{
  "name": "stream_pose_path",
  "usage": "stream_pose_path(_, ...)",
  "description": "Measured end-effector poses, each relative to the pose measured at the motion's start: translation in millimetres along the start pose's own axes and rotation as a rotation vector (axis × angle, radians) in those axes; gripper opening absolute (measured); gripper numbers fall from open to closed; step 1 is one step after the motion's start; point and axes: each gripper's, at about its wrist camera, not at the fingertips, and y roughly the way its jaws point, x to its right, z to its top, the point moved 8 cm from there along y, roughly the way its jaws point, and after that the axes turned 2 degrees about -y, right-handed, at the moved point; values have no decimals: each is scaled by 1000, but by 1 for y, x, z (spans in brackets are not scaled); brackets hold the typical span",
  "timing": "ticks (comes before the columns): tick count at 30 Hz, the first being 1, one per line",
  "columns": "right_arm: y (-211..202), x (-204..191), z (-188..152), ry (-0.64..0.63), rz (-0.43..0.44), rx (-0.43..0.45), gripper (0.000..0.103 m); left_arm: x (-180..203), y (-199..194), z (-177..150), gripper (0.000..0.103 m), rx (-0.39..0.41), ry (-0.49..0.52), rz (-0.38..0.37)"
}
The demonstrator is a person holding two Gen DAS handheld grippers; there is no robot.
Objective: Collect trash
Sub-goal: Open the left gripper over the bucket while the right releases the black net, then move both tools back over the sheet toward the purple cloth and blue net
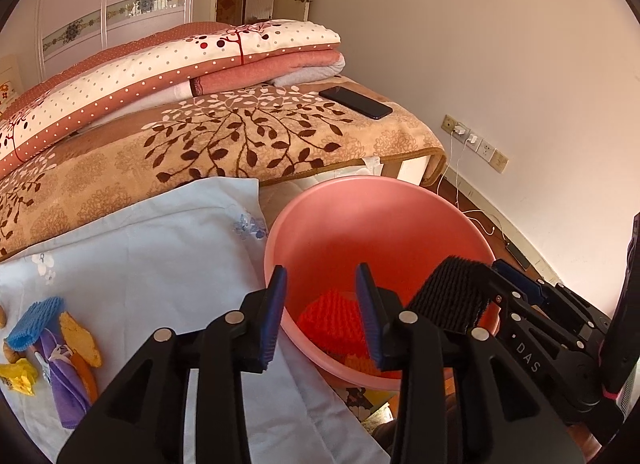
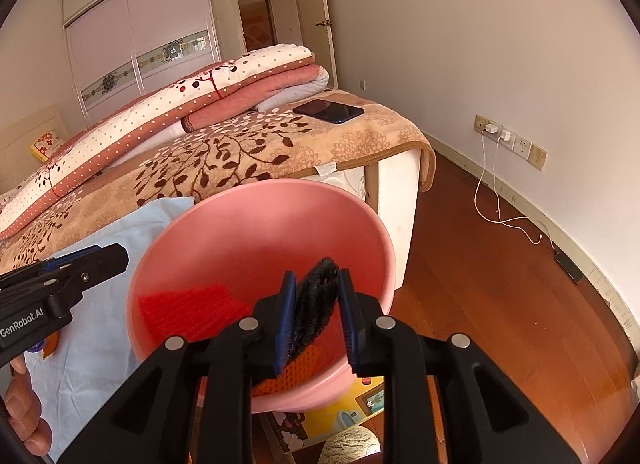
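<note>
**Dropping the black foam net into the pink basin**

The right gripper (image 2: 316, 316) is hanging over the pink basin (image 2: 192, 232), its jaws standing slightly apart with the black foam net (image 2: 316, 304) between them. The net is leaning against the left pad; the right pad seems to be clear of it, so I judge the grip released, though the net is not yet falling free. The left gripper (image 1: 322, 314) is poised over the near rim with jaws released and nothing between them; below it, a red foam net (image 1: 332, 324) is lying in the basin bottom with an orange one beside it.

To finish well, the right jaws should be spreading wider while staying over the basin's middle, since the ribbed foam may be clinging to the pad. A small shake would help.

More trash is waiting on the pale blue sheet (image 1: 160, 248) on the bed: a blue foam net (image 1: 36, 322), yellow peel (image 1: 80, 338), a purple cloth (image 1: 66, 380) and a crumpled yellow wrapper (image 1: 18, 378).
</note>
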Motion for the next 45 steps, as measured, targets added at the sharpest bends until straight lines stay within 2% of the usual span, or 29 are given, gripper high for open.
stream_pose_path(2, -1, -1, 0, -3, 5, 6, 36, 0, -1, -1, 36, 1, 4, 0)
stream_pose_path(5, -4, -5, 2, -18, 7, 20, 43, 1, -4, -2, 36, 2, 6, 0)
stream_pose_path(13, -16, -17, 0, -34, 20, 29, 45, -6, -19, -3, 36, 25, -5, 9)
stream_pose_path(19, -29, -30, -4, -16, 64, 31, 47, -14, -35, -8, 36, 49, 1, 25)
stream_pose_path(31, -63, -76, -9, -92, 139, 66, 52, -47, -70, -32, 36, 65, -46, 43)
stream_pose_path(45, -75, -143, -29, -189, 215, 37, 52, -110, -109, -58, 36, 108, -92, 159)
